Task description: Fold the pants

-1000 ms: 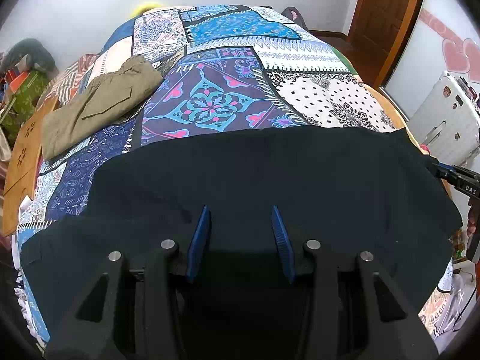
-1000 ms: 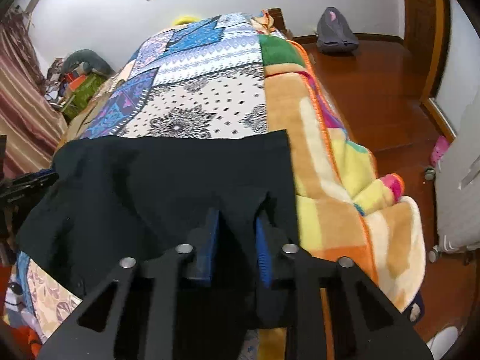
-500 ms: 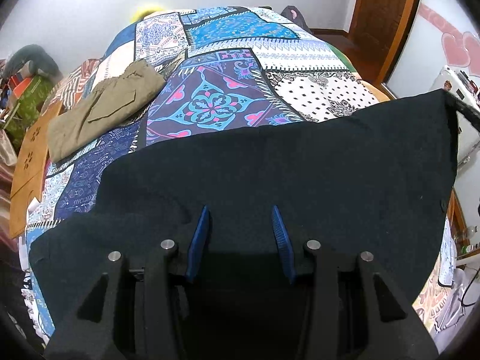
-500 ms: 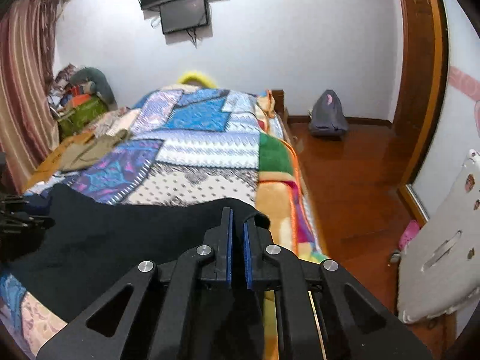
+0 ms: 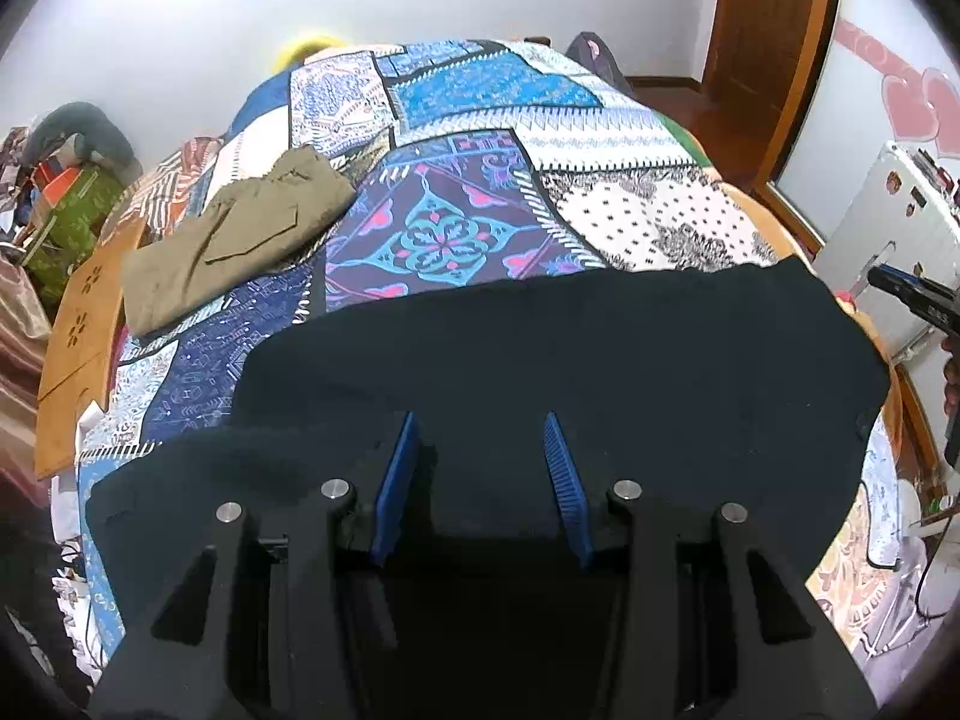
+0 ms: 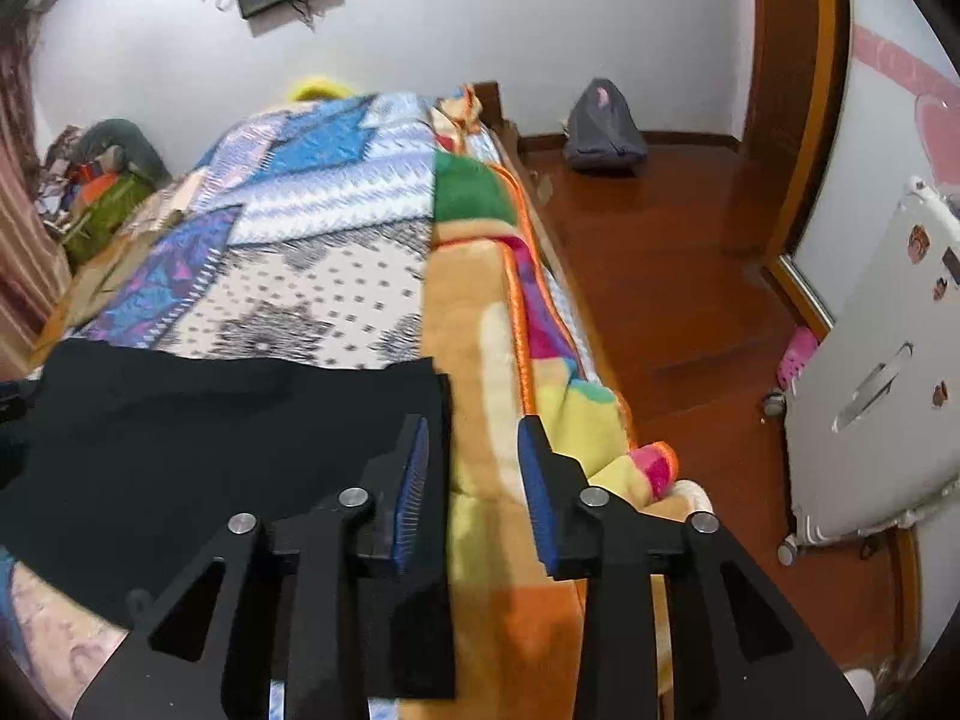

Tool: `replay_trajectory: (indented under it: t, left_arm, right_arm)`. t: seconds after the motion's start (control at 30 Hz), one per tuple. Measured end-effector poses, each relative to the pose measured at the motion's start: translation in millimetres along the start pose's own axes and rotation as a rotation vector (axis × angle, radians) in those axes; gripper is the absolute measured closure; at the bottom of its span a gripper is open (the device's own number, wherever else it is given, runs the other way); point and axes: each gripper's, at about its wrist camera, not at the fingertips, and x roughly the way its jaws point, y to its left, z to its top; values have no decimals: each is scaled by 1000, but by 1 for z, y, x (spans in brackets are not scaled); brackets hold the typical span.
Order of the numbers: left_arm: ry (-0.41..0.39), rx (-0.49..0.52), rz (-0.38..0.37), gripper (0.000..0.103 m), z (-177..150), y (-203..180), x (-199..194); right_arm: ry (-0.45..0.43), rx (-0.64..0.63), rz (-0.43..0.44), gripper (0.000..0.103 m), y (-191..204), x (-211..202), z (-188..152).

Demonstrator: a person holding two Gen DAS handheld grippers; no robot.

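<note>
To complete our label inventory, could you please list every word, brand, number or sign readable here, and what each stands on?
No text reads with confidence.
White lettering on the right claw, left wrist view: too blurred to read.
Stickers on the white wheeled unit: too small to tell any words.
Black pants and patchwork quilt: patterns only, no lettering.

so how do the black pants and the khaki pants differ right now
The black pants are dark and lie spread wide across the near end of the bed; the khaki pants are olive-tan and sit folded into a compact bundle farther back on the left. The black ones cover far more of the quilt. Both rest on it.
</note>
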Motion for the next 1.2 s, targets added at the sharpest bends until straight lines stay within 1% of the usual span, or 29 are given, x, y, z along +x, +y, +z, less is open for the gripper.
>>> replay_trajectory:
  t: [0.03, 0.1, 0.13, 0.17, 0.2, 0.23, 0.3, 0.4, 0.43, 0.5, 0.6, 0.67, 0.73, 0.8, 0.87, 0.97, 1.1, 1.2]
  left_arm:
    - [-5, -6, -4, 59, 0, 0, -2]
    - [-10, -16, -13, 59, -2, 0, -4]
    - [-10, -18, -15, 59, -3, -1, -5]
    - [-8, -21, -20, 59, -5, -3, -5]
    - [-4, -22, -22, 59, -6, -4, -5]
    - [-1, -21, -22, 59, -8, -5, -5]
    - [-6, -24, -23, 59, -11, -4, -9]
    - [-18, -48, -10, 59, -15, 6, -18]
    - [-23, -57, -2, 59, -17, 11, -22]
    - [-37, -80, 25, 59, -21, 26, -32]
    - [-58, -126, 70, 59, -30, 56, -46]
    - [-68, -164, 102, 59, -37, 77, -55]
    - [-75, -216, 139, 58, -47, 106, -66]
    - [-82, -246, 181, 57, -56, 129, -75]
    - [-89, -266, 232, 56, -65, 152, -84]
    - [-95, -296, 276, 55, -78, 186, -96]
    - [-86, -355, 282, 55, -96, 233, -98]
    - [-67, -378, 272, 55, -104, 258, -89]
  right_arm:
    - [-8, -11, 14, 71, 5, -7, 0]
    - [-21, -40, 51, 66, 20, -16, -4]
    - [-18, -56, 79, 65, 31, -17, -8]
    - [-14, -69, 103, 65, 39, -17, -12]
    - [4, -91, 138, 64, 51, -14, -18]
    - [24, -106, 153, 64, 59, -9, -23]
    - [81, -125, 159, 64, 69, 7, -37]
    - [165, -89, 170, 64, 64, 30, -57]
    - [159, -66, 187, 64, 59, 30, -62]
    - [173, -53, 183, 65, 53, 26, -64]
    - [194, -86, 132, 64, 53, 15, -56]
    - [176, -108, 117, 64, 59, 4, -48]
    - [125, -125, 122, 64, 67, -10, -35]
    - [76, -146, 139, 64, 80, -22, -21]
    - [22, -185, 158, 61, 99, -35, -11]
    - [-39, -253, 199, 61, 137, -48, 2]
    - [-81, -324, 283, 61, 189, -53, 17]
    - [-89, -383, 326, 60, 228, -50, 27]
